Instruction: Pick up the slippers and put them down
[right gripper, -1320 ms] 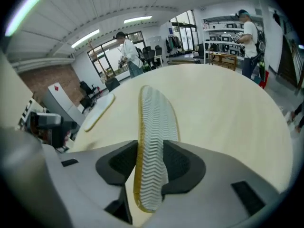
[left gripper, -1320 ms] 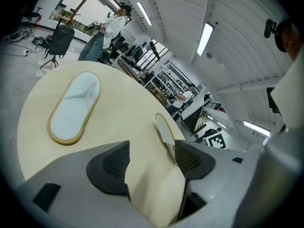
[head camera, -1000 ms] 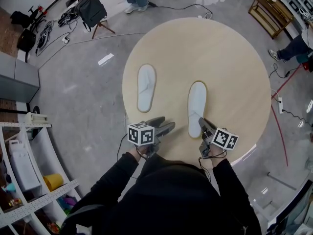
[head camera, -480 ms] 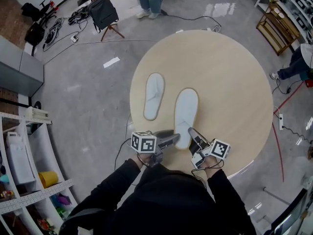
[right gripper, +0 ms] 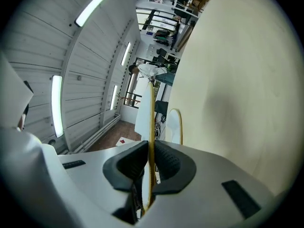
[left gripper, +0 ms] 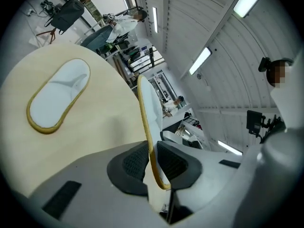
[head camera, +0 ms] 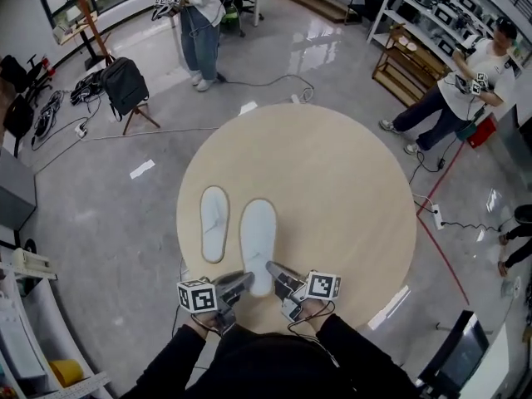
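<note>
Two white slippers with yellow rims are on the round wooden table [head camera: 332,181]. The left slipper [head camera: 214,223] [left gripper: 59,96] [right gripper: 175,126] lies flat and free. The right slipper [head camera: 258,231] lies just beside it, and both grippers hold its near heel end. My left gripper [head camera: 241,282] [left gripper: 152,160] has just been closing its jaws, and its pads now pinch this slipper's rim [left gripper: 146,113]. My right gripper [head camera: 273,269] [right gripper: 150,163] is shut on the same slipper [right gripper: 145,113], seen edge-on between its pads.
The table's near edge is right at my body. A person [head camera: 198,15] stands beyond the table and another [head camera: 465,81] at the far right. A backpack on a stool [head camera: 125,86], wooden shelves [head camera: 407,52] and floor cables [head camera: 440,223] surround the table.
The right gripper has carried its slipper leftward until it is next to the other one. The left gripper's wide jaws have closed on that slipper's heel. My view has tilted up.
</note>
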A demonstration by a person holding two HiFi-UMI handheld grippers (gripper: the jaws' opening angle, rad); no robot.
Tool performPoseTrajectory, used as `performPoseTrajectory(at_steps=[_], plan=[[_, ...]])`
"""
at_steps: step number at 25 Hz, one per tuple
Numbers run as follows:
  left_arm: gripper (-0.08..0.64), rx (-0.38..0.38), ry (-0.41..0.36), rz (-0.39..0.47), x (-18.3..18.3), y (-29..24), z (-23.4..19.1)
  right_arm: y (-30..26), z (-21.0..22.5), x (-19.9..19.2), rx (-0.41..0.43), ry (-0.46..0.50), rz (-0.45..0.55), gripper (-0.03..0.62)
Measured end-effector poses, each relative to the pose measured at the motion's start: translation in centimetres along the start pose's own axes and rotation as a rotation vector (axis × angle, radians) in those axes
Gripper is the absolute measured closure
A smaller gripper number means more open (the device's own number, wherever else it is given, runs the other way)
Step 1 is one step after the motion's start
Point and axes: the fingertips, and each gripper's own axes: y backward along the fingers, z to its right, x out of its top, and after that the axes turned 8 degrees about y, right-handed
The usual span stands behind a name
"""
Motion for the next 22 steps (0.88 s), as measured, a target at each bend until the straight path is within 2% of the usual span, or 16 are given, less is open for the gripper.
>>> performPoseTrajectory(at_steps=[6, 7, 9, 10, 16, 19, 22], plan=[[0.505, -0.092, -0.049, -0.001, 1.2, -0.6, 1.7, 1.0, -0.3, 1.1, -0.013, 0.088, 0.021, 0.545], [0.508, -0.097, -0.055, 0.001, 1.4, -0.6, 1.8, 1.1, -0.1, 1.3, -0.030, 0.105, 0.020, 0.533], [0.511, -0.098, -0.063, 0.009, 2.0, -0.5, 1.9, 1.3, 0.2, 1.6, -0.061, 0.128, 0.019, 0.469], [0.511, -0.095, -0.062, 0.015, 2.4, -0.3, 1.8, 1.5, 0.3, 1.8, -0.066, 0.128, 0.020, 0.453], [0.511, -0.049, -0.041, 0.086, 5.1, 1.6, 0.0, 3.2, 0.6, 2.5, -0.078, 0.094, 0.046, 0.453], [0.511, -0.007, -0.025, 0.131, 7.7, 4.1, -2.7, 2.8, 1.5, 2.2, -0.079, 0.087, 0.062, 0.453], [0.511, 0.050, 0.014, 0.172, 10.0, 6.9, -6.1, 2.9, 3.1, 1.4, -0.129, 0.046, 0.063, 0.453]])
